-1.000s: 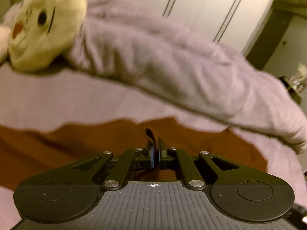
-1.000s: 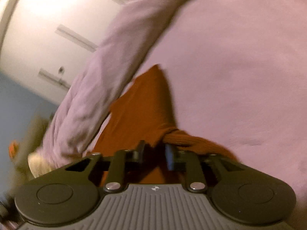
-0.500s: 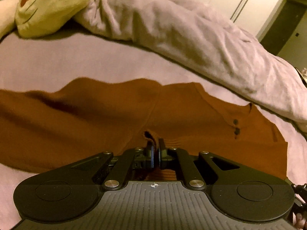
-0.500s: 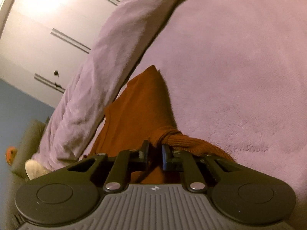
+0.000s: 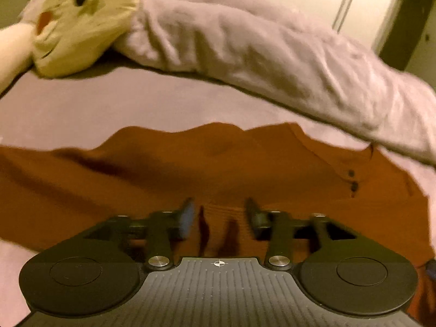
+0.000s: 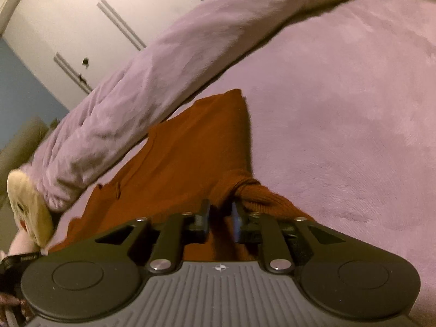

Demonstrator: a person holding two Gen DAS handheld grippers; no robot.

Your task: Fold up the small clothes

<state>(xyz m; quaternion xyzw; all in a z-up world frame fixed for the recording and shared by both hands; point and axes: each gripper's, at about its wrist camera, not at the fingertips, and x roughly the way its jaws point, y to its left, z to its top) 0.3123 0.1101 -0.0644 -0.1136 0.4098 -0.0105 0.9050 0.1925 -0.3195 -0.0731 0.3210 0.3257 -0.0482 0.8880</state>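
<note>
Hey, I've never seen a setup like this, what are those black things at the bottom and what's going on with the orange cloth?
Those are two hand-held grippers, each carrying a camera that looks along its fingers. In the left camera's view, the left gripper is open over a rust-orange top spread on a lilac bedcover. In the right camera's view, the right gripper pinches a bunched ribbed edge of that top. A rumpled blanket and a cream plush toy lie behind.
</note>
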